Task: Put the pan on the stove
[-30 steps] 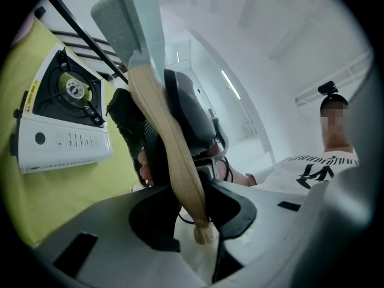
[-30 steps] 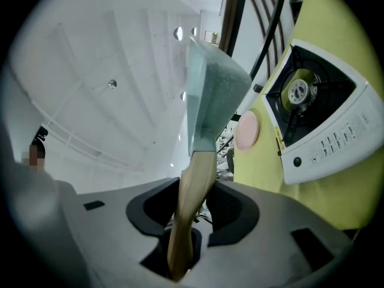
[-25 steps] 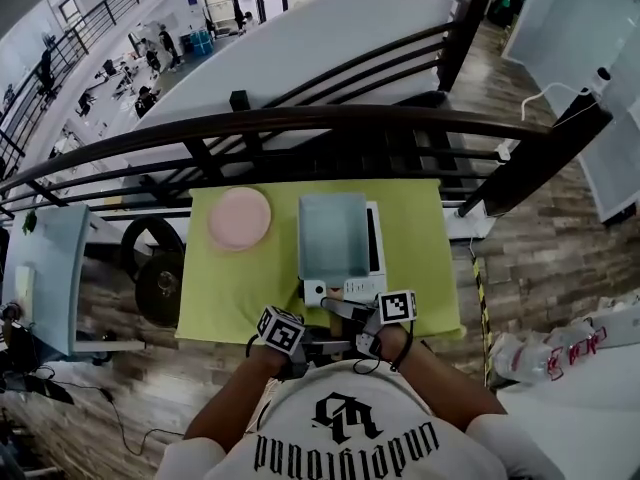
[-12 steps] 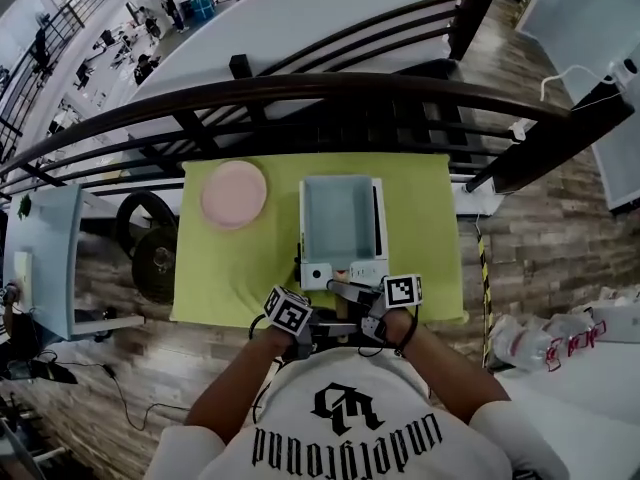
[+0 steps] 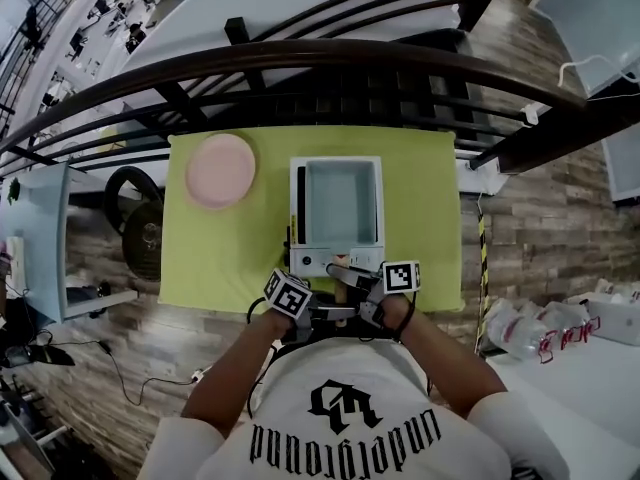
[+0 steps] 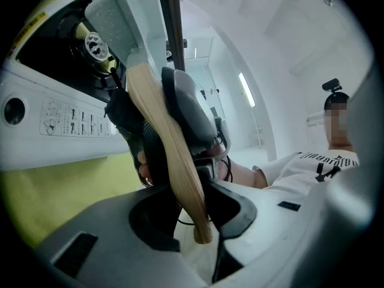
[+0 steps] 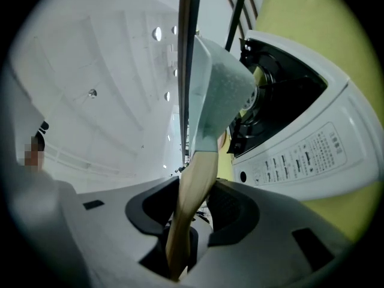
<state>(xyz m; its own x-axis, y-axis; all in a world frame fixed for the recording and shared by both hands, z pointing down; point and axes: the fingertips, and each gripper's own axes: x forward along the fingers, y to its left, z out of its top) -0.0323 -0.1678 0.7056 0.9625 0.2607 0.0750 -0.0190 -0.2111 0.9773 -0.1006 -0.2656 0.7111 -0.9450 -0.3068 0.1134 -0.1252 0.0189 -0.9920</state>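
Observation:
A pale blue rectangular pan (image 5: pixel 340 203) is over the white stove (image 5: pixel 298 260) on the yellow-green table (image 5: pixel 230 258). Its wooden handle (image 5: pixel 340 267) points toward me. My left gripper (image 5: pixel 322 313) and right gripper (image 5: pixel 352 286) are both shut on that handle from opposite sides. In the left gripper view the handle (image 6: pixel 171 161) runs between the jaws of the left gripper (image 6: pixel 198 221) up to the pan (image 6: pixel 129 23). In the right gripper view the handle (image 7: pixel 195 185) sits in the right gripper (image 7: pixel 189 221), and the pan (image 7: pixel 219 95) hangs tilted just above the dark burner (image 7: pixel 282 83).
A pink plate (image 5: pixel 220 170) lies on the table's far left. The stove's control panel (image 7: pixel 300 155) faces me. A dark wooden railing (image 5: pixel 300 63) runs behind the table. Weight plates (image 5: pixel 140 233) lie on the floor at the left.
The pan has shifted to the right relative to the stove and now covers its top squarely. Both grippers stayed closed on the handle, and the head view tilted further down.

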